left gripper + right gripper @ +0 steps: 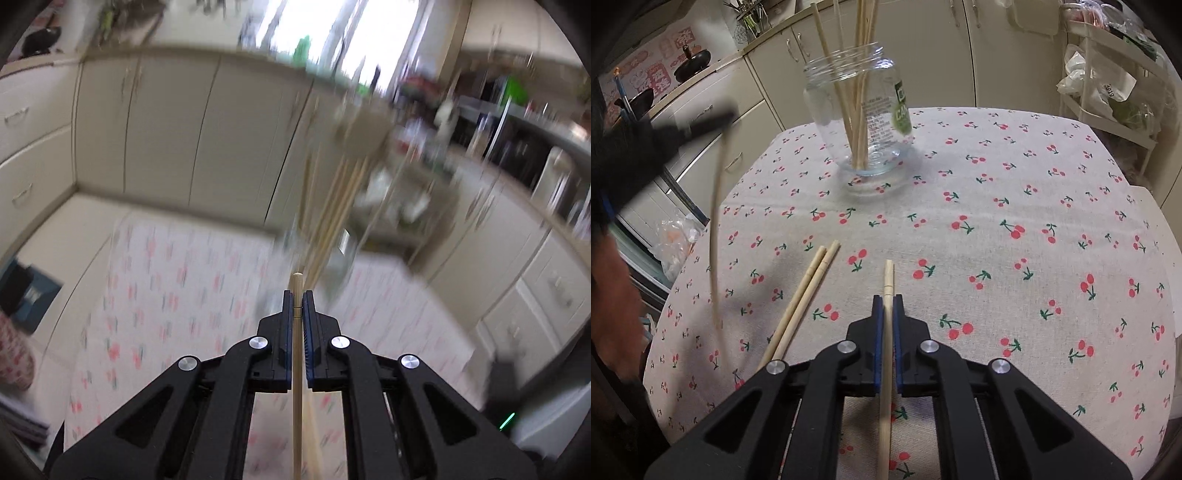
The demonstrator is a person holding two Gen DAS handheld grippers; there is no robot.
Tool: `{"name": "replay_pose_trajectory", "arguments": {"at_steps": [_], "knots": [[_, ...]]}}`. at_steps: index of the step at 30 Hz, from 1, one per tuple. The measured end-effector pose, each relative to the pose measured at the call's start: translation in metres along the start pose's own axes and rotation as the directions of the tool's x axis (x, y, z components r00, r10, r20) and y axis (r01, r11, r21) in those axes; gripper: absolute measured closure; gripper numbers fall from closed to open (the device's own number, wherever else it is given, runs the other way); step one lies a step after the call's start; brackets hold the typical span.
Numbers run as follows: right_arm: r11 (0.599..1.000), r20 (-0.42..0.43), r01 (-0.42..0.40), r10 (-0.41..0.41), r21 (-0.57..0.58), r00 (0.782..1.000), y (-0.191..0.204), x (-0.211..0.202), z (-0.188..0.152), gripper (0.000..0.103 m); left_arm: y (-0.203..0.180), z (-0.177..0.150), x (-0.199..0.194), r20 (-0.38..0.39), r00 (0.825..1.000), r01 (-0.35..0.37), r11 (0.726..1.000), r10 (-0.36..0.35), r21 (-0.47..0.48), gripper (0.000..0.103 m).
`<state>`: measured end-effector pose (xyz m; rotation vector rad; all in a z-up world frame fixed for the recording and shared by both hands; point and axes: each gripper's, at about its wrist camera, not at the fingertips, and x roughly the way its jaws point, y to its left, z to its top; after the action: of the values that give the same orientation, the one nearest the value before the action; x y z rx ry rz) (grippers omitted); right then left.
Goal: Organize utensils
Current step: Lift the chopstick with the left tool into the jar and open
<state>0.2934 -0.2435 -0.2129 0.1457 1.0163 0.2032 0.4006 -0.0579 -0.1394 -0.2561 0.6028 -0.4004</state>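
Because the glass jar [862, 110] on the cherry-print tablecloth [997, 258] collects them upright, the left gripper [297, 295] and the right gripper [888, 299] each clench one wooden chopstick [886, 332] near its blunt end, while two chopsticks [805, 295] lie just beside the right gripper.

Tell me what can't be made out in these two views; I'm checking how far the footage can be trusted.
- Left wrist view: motion blur smears the jar and its chopsticks; their count is unreadable.
- Right wrist view: the left gripper is a dark blur, and its chopstick streaks.
- Right wrist view: the top edge cuts off the chopsticks in the jar.
- Right wrist view: the jar's label print is too small.
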Motion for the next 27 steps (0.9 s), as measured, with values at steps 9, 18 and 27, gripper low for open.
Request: {"name": "replay_pose_trajectory", "arguments": {"at_steps": [9, 18, 27], "knots": [[0.999, 0.006, -0.022, 0.022, 0.026, 1.000, -0.003, -0.001, -0.001, 0.097, -0.013, 0.079, -0.011, 0.290, 0.956, 0.064, 0.997, -0.048, -0.046, 0.098], [0.998, 0.006, -0.044, 0.044, 0.051, 0.999, -0.008, 0.000, 0.000, 0.097, -0.043, 0.117, -0.012, 0.365, 0.929, 0.059, 0.998, -0.068, 0.037, 0.098], [0.997, 0.007, -0.049, 0.049, 0.058, 0.999, -0.008, 0.000, -0.001, 0.097, -0.048, 0.119, 0.010, 0.334, 0.942, -0.015, 0.994, -0.022, 0.106, 0.098]]}}
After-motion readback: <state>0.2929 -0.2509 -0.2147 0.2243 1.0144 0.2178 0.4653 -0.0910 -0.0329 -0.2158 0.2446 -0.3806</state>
